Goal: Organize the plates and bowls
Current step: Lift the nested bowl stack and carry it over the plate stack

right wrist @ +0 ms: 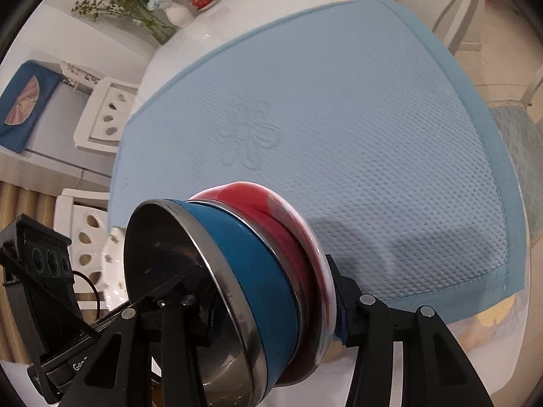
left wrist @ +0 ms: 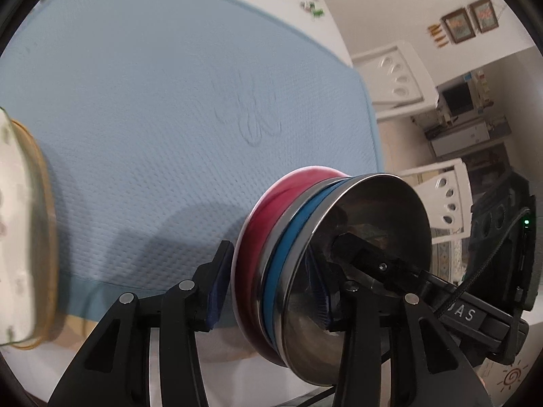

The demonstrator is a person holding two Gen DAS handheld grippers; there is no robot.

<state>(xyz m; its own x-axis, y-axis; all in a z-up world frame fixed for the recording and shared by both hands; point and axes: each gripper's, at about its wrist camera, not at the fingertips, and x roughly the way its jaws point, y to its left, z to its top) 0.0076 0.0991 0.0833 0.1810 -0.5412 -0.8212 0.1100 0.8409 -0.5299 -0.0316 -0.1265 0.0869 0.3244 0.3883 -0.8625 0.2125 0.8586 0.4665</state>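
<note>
Both tools grip one nested stack of bowls, held tipped on its side above the counter. The left tool (left wrist: 271, 291) has one finger pad against the outside of the red plastic bowl with a white rim (left wrist: 268, 210) and the other inside the mouth of the shiny steel bowl (left wrist: 366, 237), so it is pinching the whole stack across its depth. The right tool (right wrist: 271, 308) does the same from the opposite side: one finger lies inside the steel bowl, the other presses the red bowl's outer wall. Between those two sit a blue band, which looks like a blue bowl (right wrist: 247, 264), and a further steel rim; how many bowls are in the stack is hard to count from these angles.

As for progress, the bowls look already gathered into one nest, so that half of the job seems largely done. The stack hangs in the air over the near edge of the light blue textured mat (left wrist: 169, 101), not yet set down. A white patterned plate on an amber glass plate (left wrist: 20, 237) lies at the mat's left edge, blurred in the left wrist view. What likely remains is placing the bowl stack on the mat, probably upright, near those plates. The rest of the mat shows no other dishes.
</note>
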